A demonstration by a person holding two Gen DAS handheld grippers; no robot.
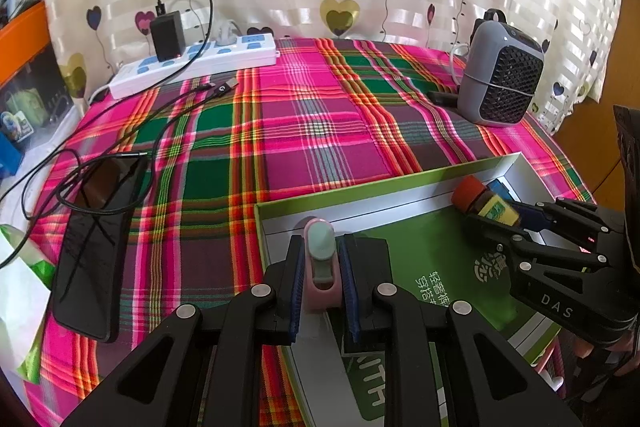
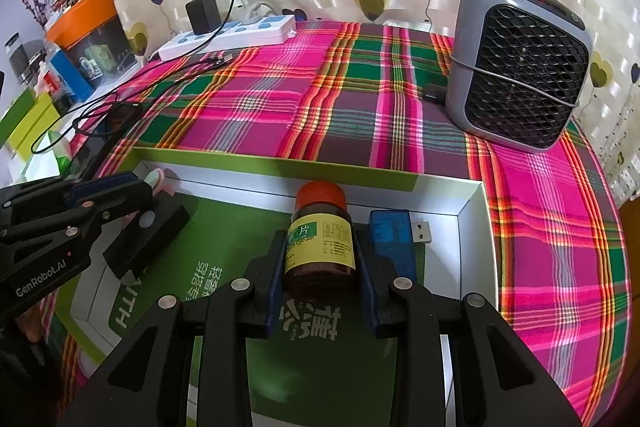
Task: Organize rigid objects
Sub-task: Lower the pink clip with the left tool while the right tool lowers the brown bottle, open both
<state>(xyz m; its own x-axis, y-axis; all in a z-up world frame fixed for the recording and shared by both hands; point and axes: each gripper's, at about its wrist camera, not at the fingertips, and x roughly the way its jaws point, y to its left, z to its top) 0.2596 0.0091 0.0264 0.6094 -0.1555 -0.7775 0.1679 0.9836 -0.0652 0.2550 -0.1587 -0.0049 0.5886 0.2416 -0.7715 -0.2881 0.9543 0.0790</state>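
Observation:
A shallow green and white box lies on the plaid cloth. Over its near left corner, my left gripper is shut on a small pink and pale green object that stands upright between the blue pads. The right wrist view shows that gripper from the side, with the pink object at its tips. My right gripper is shut on a brown bottle with an orange cap and yellow label, by the box's far wall. A blue USB stick lies in the box right of the bottle.
A grey fan heater stands at the back right of the cloth. A white power strip with a black charger lies at the back left. A dark phone and loose black cables lie to the left of the box.

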